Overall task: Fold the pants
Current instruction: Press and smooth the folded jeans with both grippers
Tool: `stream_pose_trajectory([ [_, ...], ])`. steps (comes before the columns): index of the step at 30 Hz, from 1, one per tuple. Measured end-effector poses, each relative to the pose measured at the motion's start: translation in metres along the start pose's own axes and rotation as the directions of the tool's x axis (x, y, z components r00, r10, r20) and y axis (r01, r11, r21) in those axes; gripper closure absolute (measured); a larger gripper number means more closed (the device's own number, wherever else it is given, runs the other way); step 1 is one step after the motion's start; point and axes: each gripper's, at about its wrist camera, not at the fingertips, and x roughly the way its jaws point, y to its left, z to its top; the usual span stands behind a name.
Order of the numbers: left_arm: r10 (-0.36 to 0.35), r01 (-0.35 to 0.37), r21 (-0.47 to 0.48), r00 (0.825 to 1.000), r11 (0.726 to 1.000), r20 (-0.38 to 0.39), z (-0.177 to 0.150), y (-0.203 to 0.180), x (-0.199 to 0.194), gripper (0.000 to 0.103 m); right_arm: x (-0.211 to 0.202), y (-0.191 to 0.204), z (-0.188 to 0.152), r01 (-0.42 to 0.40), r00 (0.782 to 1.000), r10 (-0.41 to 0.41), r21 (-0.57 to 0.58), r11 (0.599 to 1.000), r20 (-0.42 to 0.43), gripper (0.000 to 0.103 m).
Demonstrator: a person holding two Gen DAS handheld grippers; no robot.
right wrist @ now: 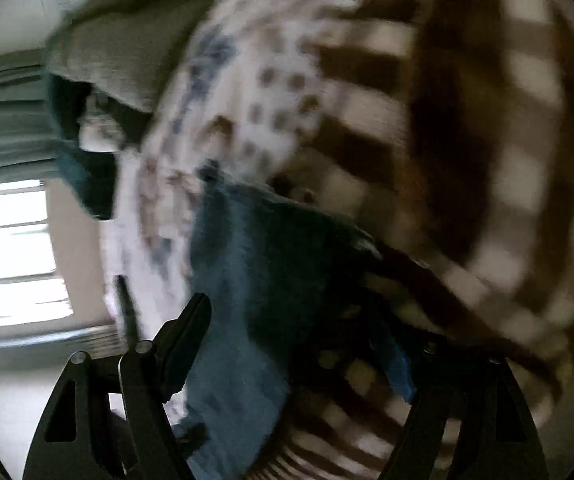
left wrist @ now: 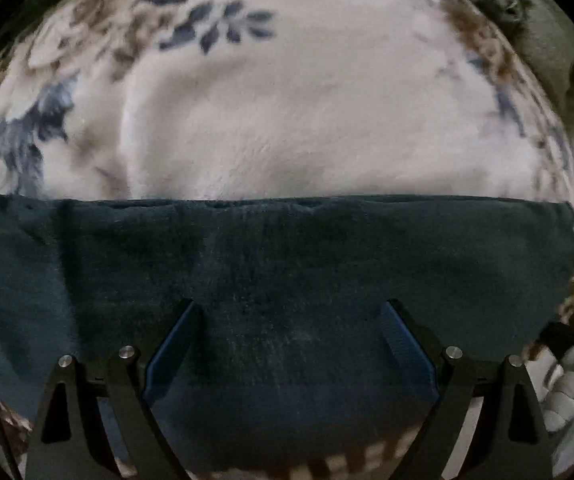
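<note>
We see the dark blue pants (left wrist: 271, 280) lying flat on a flowery blanket (left wrist: 287, 120). Our left claw (left wrist: 291, 312) hangs above them, fingers wide apart. Our right claw (right wrist: 307, 320) is spread wide too.

The right wrist view is smeared with blur, so the checked blanket (right wrist: 467, 160) and window (right wrist: 11, 256) lose their edges, and the dark pants (left wrist: 267, 272) run off-frame at left.
</note>
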Motion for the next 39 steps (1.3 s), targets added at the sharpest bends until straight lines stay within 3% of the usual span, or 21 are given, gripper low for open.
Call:
stream_pose_trajectory([
  [2, -0.022, 0.022, -0.001, 1.000, 1.000, 0.006, 0.003, 0.002, 0.004, 0.003, -0.003, 0.004, 0.002, -0.146, 0.989, 0.146, 0.000, 0.989, 0.014, 0.024],
  [3, -0.026, 0.026, 0.007, 1.000, 1.000, 0.005, 0.004, 0.001, 0.005, 0.000, -0.007, 0.010, 0.002, -0.226, 0.973, 0.227, -0.019, 0.974, 0.031, 0.024],
  [5, -0.016, 0.016, 0.029, 1.000, 0.999, 0.005, 0.003, -0.001, 0.007, 0.000, 0.001, 0.017, 0.002, -0.226, 0.974, 0.228, -0.073, 0.971, 0.009, 0.024],
  [8, 0.003, -0.003, 0.045, 1.000, 0.999, 0.000, 0.007, -0.002, 0.009, 0.000, 0.036, 0.005, 0.006, -0.186, 0.981, 0.183, -0.038, 0.982, -0.068, 0.024],
  [11, 0.007, -0.007, 0.035, 1.000, 0.999, -0.014, 0.011, -0.009, 0.014, 0.000, 0.041, 0.016, 0.009, -0.183, 0.982, 0.178, -0.065, 0.981, -0.069, 0.024],
  [13, 0.008, -0.008, 0.022, 1.000, 1.000, -0.017, 0.013, -0.010, 0.015, 0.000, 0.044, 0.030, 0.010, -0.171, 0.984, 0.165, -0.111, 0.979, -0.066, 0.041],
  [14, 0.010, -0.010, 0.017, 1.000, 1.000, -0.016, 0.014, -0.009, 0.016, 0.000, 0.043, 0.034, 0.009, -0.174, 0.984, 0.168, -0.112, 0.978, -0.059, 0.068],
  [15, 0.011, -0.011, 0.012, 1.000, 1.000, -0.015, 0.016, -0.009, 0.017, 0.000, 0.037, 0.037, 0.009, -0.171, 0.985, 0.167, -0.114, 0.979, -0.038, 0.075],
  [17, 0.014, -0.014, 0.004, 1.000, 1.000, -0.013, 0.012, -0.009, 0.016, 0.000, 0.029, 0.045, 0.007, -0.243, 0.970, 0.241, -0.151, 0.958, -0.033, 0.083],
  [19, 0.020, -0.020, 0.000, 1.000, 1.000, -0.012, 0.014, -0.012, 0.018, 0.000, 0.031, 0.052, 0.004, -0.298, 0.954, 0.293, -0.155, 0.942, -0.055, 0.083],
  [20, 0.025, -0.025, -0.002, 1.000, 1.000, -0.011, 0.015, -0.013, 0.018, 0.000, 0.035, 0.053, 0.004, -0.291, 0.957, 0.284, -0.155, 0.944, -0.067, 0.080],
  [21, 0.030, -0.030, -0.004, 0.999, 1.000, -0.009, 0.013, -0.012, 0.018, 0.000, 0.048, 0.050, 0.006, -0.262, 0.964, 0.251, -0.136, 0.956, -0.093, 0.065],
  [22, 0.035, -0.036, -0.005, 0.999, 0.999, -0.007, 0.009, -0.013, 0.017, 0.000, 0.061, 0.045, 0.008, -0.242, 0.965, 0.228, -0.104, 0.965, -0.131, 0.056],
  [23, 0.041, -0.041, -0.006, 0.999, 0.999, -0.005, 0.005, -0.012, 0.016, 0.000, 0.079, 0.037, 0.010, -0.205, 0.966, 0.191, -0.063, 0.977, -0.176, 0.057],
  [26, 0.041, -0.041, -0.010, 0.999, 0.999, -0.015, 0.003, -0.016, 0.016, 0.000, 0.092, 0.035, 0.015, -0.163, 0.978, 0.153, -0.061, 0.985, -0.139, 0.092],
  [27, 0.032, -0.032, -0.016, 0.999, 0.999, -0.012, 0.004, -0.016, 0.013, 0.000, 0.089, 0.038, 0.015, -0.163, 0.981, 0.156, -0.060, 0.985, -0.115, 0.095],
  [29, 0.009, -0.008, -0.037, 1.000, 0.999, 0.005, 0.001, -0.006, 0.005, 0.000, 0.082, 0.048, 0.009, -0.127, 0.990, 0.120, -0.091, 0.988, -0.078, 0.095],
  [34, 0.052, -0.039, -0.149, 0.995, 0.988, 0.082, -0.006, 0.043, -0.044, 0.000, 0.044, 0.097, -0.016, -0.047, 0.999, 0.050, -0.190, 0.981, 0.013, 0.095],
  [39, 0.087, -0.052, -0.265, 0.989, 0.963, 0.121, -0.027, 0.121, -0.097, 0.000, 0.024, 0.185, -0.072, 0.053, 0.998, -0.033, -0.375, 0.926, 0.059, 0.095],
])
